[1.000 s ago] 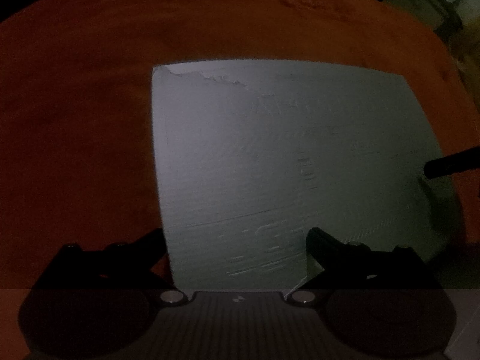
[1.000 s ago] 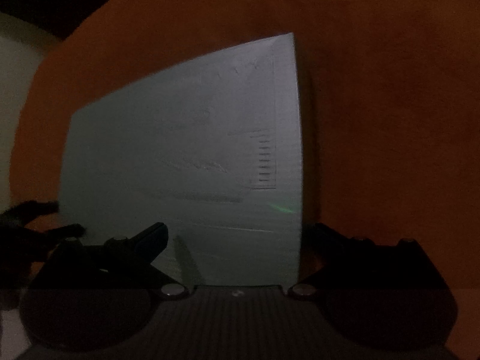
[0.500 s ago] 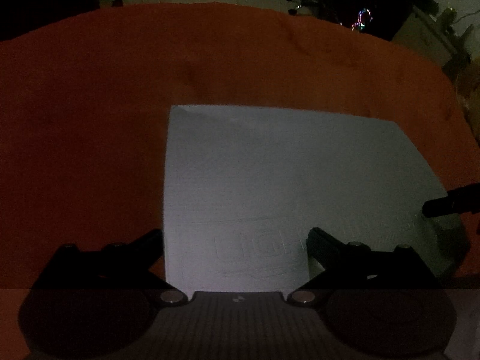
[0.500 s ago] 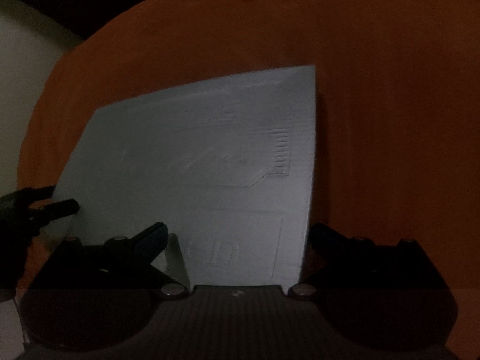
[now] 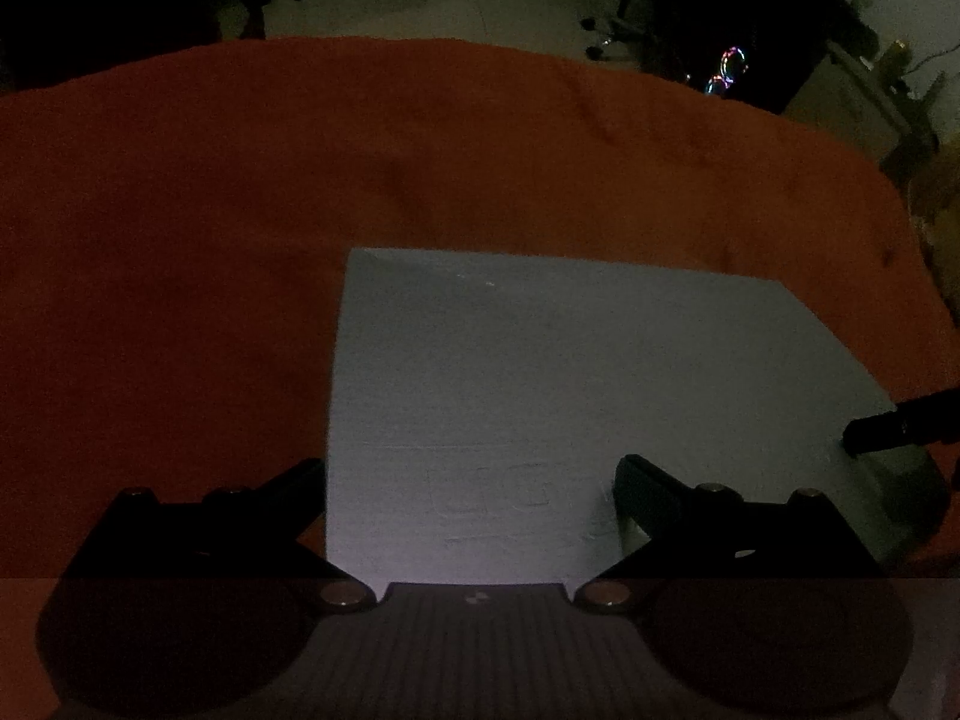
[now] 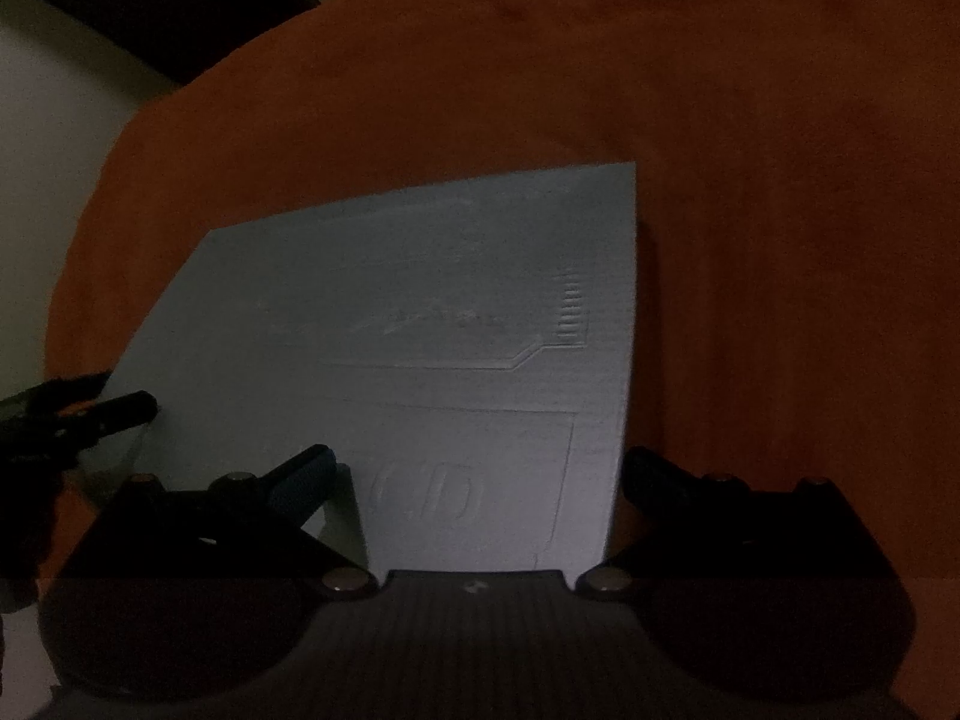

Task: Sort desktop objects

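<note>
A pale grey board (image 5: 540,408) with embossed lettering lies flat on the orange-covered worktop (image 5: 240,240). The left tongs (image 5: 471,483) hang released, fingers spread across its 6 o'clock edge. The right tongs (image 6: 477,474) are likewise spread wide over its 6 o'clock corner, grasping nothing.

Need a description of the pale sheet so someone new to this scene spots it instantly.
Start from the orange cloth that covers the whole table. Near its front edge lies a pale grey-blue sheet, flat and roughly square. It is the only light thing on the cloth, faintly embossed with lines and letters, and the open jaws of both grippers sit along its near edge.
</note>
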